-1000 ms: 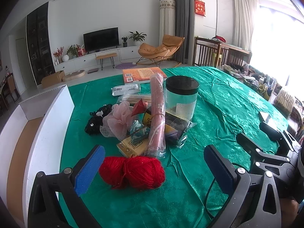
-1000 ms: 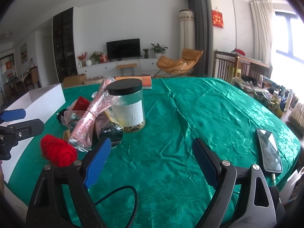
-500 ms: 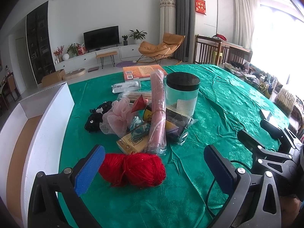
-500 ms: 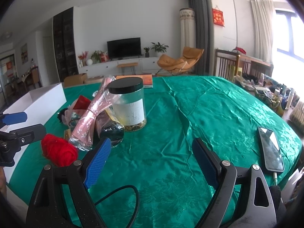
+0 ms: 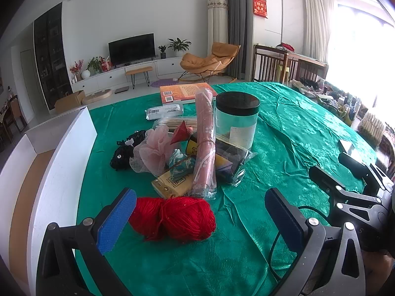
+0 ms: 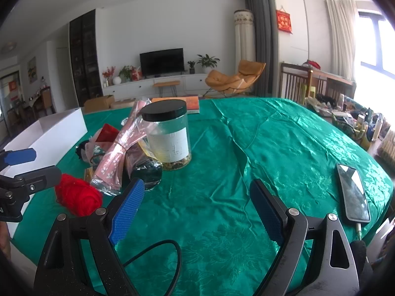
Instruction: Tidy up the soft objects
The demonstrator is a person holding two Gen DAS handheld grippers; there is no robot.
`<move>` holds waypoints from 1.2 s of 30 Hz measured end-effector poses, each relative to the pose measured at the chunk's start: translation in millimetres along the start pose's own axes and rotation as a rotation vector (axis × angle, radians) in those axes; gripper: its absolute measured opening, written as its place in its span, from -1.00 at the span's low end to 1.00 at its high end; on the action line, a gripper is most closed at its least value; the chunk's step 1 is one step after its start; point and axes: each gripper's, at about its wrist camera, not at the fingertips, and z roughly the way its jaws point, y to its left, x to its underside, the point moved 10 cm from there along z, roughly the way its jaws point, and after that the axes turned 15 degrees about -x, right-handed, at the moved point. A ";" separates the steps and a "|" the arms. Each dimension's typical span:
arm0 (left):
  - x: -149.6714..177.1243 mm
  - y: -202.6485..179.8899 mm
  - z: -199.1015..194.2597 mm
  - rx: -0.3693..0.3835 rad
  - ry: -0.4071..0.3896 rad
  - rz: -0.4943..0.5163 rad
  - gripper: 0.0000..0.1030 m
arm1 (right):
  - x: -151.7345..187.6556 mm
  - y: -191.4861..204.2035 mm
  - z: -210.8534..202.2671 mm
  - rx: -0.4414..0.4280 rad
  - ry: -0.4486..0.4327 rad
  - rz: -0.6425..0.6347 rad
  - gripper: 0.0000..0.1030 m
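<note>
Left gripper (image 5: 200, 218) spread wide, grasping nothing, pads either side of the red yarn ball (image 5: 172, 217); left pad (image 5: 117, 219) just beside the yarn, right pad well clear. Judged as lined up for a pinch: soft skein, nearest item, free of the heap, so a sensible first pick.

Right gripper (image 6: 195, 212) also released, holding nothing, hovering over bare green tablecloth (image 6: 246, 148) (probably parked to keep out of the left's path). Phone (image 6: 353, 194) near the table's right edge, cable attached.

White box (image 5: 56, 162) open at the left, right next to the yarn; likely the destination, hence the short carry.

Beyond the yarn, mixed heap: pink wrapped roll (image 5: 203, 145) leaning across a yellow carton (image 5: 171, 183), pink mesh pouf (image 5: 151, 153) touching a black fabric item (image 5: 124, 151), black-lidded jar (image 5: 237, 120) upright behind. Pouf and black item judged soft; jar, carton not.

Orange book (image 5: 184, 93) farthest.
</note>
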 end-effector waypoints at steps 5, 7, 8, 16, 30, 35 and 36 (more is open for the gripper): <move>0.5 -0.4 0.3 0.002 0.004 0.000 1.00 | 0.8 0.8 0.4 -0.003 0.002 0.002 0.73; 1.5 -0.3 0.8 0.000 0.005 0.002 1.00 | 1.1 1.5 0.5 -0.004 0.003 0.003 0.73; 1.6 -0.2 0.8 -0.001 0.005 0.003 1.00 | 1.6 1.3 1.3 -0.007 0.004 0.003 0.73; 2.7 0.0 2.0 -0.004 0.006 0.005 1.00 | 3.4 2.1 2.3 -0.014 0.009 0.009 0.73; 7.9 -1.5 5.7 -0.012 0.019 0.023 1.00 | 6.2 -2.9 3.2 -0.018 0.027 0.026 0.73; 12.7 -1.4 9.0 -0.015 0.031 0.029 1.00 | 11.7 -10.6 7.4 -0.009 0.059 0.054 0.73; 14.1 -0.6 10.4 -0.015 0.036 0.029 1.00 | 13.3 -11.9 8.4 -0.008 0.067 0.060 0.73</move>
